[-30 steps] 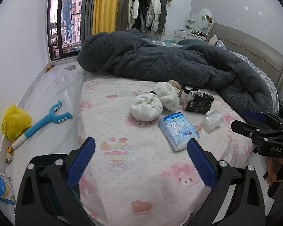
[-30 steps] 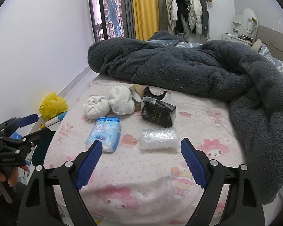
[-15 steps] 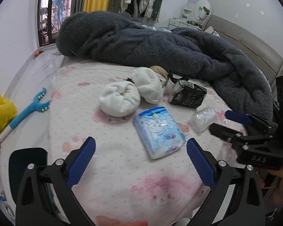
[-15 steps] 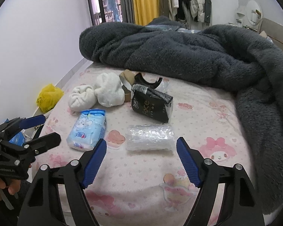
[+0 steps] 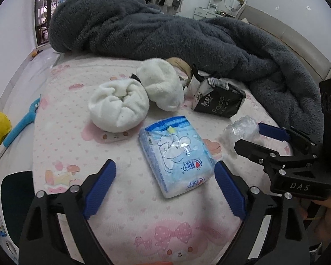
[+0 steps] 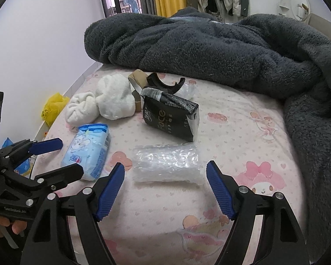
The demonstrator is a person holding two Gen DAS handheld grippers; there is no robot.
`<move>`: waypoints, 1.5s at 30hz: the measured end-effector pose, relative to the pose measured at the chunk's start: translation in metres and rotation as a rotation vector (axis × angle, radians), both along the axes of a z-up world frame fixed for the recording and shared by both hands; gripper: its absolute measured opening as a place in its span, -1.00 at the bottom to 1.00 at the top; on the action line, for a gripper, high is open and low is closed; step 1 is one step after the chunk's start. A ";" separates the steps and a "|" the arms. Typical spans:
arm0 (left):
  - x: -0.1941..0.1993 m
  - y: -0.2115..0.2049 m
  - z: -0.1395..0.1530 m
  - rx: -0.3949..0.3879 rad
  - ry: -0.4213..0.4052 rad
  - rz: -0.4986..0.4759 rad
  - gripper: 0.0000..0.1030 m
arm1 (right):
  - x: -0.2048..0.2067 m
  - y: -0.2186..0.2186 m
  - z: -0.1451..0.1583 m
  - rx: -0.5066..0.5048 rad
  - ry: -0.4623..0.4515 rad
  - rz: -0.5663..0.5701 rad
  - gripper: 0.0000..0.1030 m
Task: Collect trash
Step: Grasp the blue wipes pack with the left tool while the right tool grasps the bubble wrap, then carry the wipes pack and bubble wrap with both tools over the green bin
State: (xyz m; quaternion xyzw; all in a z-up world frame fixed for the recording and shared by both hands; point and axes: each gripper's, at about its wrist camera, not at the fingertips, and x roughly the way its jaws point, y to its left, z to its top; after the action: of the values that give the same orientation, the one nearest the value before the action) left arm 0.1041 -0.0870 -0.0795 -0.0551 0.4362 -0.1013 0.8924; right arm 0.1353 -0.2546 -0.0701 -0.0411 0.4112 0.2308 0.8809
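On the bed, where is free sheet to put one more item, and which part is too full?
Free: the pink sheet right of the black packet and bubble wrap, up to the grey blanket; also the near strip before the blue packet. Crowded: the white bundles, tape roll and black packet lie packed together.

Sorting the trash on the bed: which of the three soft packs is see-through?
The bubble-wrap bundle, lying just ahead of the right tongs. The pack with the cartoon print is opaque blue, and the one marked "Face" is black.
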 end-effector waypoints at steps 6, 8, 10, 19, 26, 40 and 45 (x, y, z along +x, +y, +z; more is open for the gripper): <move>0.008 -0.006 -0.006 0.012 0.011 -0.055 0.75 | 0.007 -0.002 -0.003 0.008 0.012 0.027 0.50; 0.011 -0.008 -0.006 0.008 0.011 -0.082 0.73 | 0.008 -0.002 -0.004 0.014 0.017 0.040 0.50; 0.012 -0.008 -0.007 -0.001 0.015 -0.107 0.69 | 0.009 -0.002 -0.003 0.031 0.022 0.053 0.50; 0.018 -0.006 -0.004 -0.069 0.016 -0.165 0.06 | 0.017 0.002 -0.010 0.022 0.048 0.057 0.50; 0.018 0.003 -0.003 -0.121 0.029 -0.177 -0.24 | 0.017 0.005 -0.014 0.011 0.054 0.032 0.30; 0.006 0.026 0.020 -0.167 -0.046 -0.191 -0.39 | 0.012 0.024 0.019 0.031 -0.003 0.028 0.27; 0.000 0.043 0.038 -0.172 -0.109 -0.182 -0.39 | 0.008 0.044 0.038 0.048 -0.038 0.053 0.27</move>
State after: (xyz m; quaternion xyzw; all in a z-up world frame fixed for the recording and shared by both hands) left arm 0.1039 -0.0441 -0.0414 -0.0862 0.3801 -0.2216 0.8939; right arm 0.1433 -0.2108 -0.0317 -0.0354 0.3874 0.2632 0.8828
